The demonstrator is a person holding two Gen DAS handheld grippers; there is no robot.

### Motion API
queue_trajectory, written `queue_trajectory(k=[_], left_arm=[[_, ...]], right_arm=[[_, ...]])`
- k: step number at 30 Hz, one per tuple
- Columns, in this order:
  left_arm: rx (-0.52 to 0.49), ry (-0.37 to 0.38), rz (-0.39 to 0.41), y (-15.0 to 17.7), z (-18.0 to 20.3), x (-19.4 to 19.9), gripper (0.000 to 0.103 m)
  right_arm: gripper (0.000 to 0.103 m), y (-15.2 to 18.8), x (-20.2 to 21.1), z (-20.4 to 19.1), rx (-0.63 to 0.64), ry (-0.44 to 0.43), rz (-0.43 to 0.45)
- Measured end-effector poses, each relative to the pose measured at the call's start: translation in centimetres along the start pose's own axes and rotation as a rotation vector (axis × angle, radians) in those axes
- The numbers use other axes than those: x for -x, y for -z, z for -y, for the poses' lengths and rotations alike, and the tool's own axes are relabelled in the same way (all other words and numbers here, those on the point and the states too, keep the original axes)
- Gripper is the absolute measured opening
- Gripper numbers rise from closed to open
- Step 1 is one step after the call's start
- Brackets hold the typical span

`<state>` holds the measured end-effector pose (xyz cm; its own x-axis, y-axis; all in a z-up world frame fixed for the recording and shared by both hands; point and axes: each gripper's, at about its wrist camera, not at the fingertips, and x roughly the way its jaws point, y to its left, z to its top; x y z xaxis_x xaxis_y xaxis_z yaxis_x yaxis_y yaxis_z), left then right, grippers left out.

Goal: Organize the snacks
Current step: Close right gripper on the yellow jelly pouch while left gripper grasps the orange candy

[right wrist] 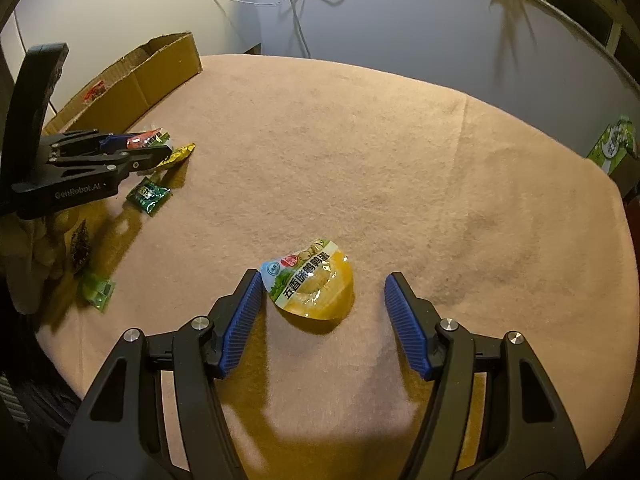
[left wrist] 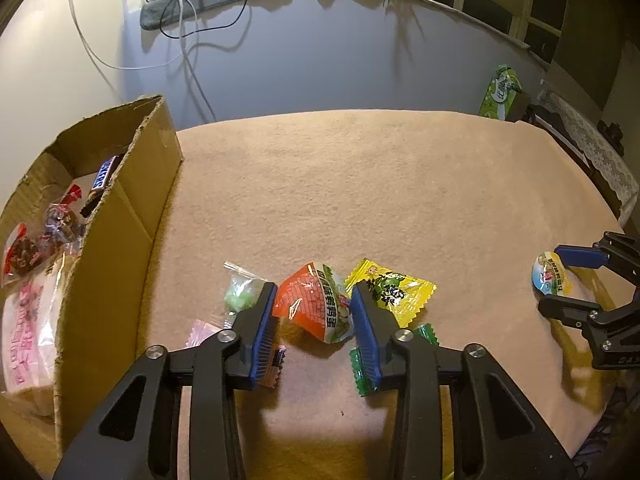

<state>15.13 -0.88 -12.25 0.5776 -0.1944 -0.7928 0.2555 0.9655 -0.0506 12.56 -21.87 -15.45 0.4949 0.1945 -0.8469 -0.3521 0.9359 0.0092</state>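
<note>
On a pink felt-covered surface (left wrist: pixel 400 184), the left tool (left wrist: pixel 314 312) brackets an orange, dome-shaped plastic snack pouch (left wrist: pixel 312 308), its blue ribbed pads at both flanks and apparently pressing in. The right tool (right wrist: pixel 322 304) stands open around a yellow, dome-shaped plastic snack pouch (right wrist: pixel 316 284), one pad just beside its edge, the other well apart. Both pouches look light, glossy and likely slippery, with soft film over a firmer filling; a grip across the bulging middle, not the thin sealed rim, should hold best. The open brown cardboard box (left wrist: pixel 120 216), already holding wrapped sweets, waits at the left edge.
</note>
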Motion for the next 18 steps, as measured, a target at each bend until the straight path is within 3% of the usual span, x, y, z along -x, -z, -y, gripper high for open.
queue_trajectory(k=[10, 12, 18], left_arm=[[-0.009, 0.001, 0.004, -0.01, 0.25, 0.06, 0.025], [-0.010, 0.002, 0.004, -0.03, 0.24, 0.08, 0.020], [-0.004, 0.006, 0.012, -0.08, 0.24, 0.23, 0.020]], right_arm=[[0.044, -0.04, 0.04, 0.08, 0.003, 0.015, -0.001], [0.044, 0.02, 0.06, 0.05, 0.003, 0.016, 0.000], [0.038, 0.14, -0.03, -0.05, -0.007, 0.013, 0.009]])
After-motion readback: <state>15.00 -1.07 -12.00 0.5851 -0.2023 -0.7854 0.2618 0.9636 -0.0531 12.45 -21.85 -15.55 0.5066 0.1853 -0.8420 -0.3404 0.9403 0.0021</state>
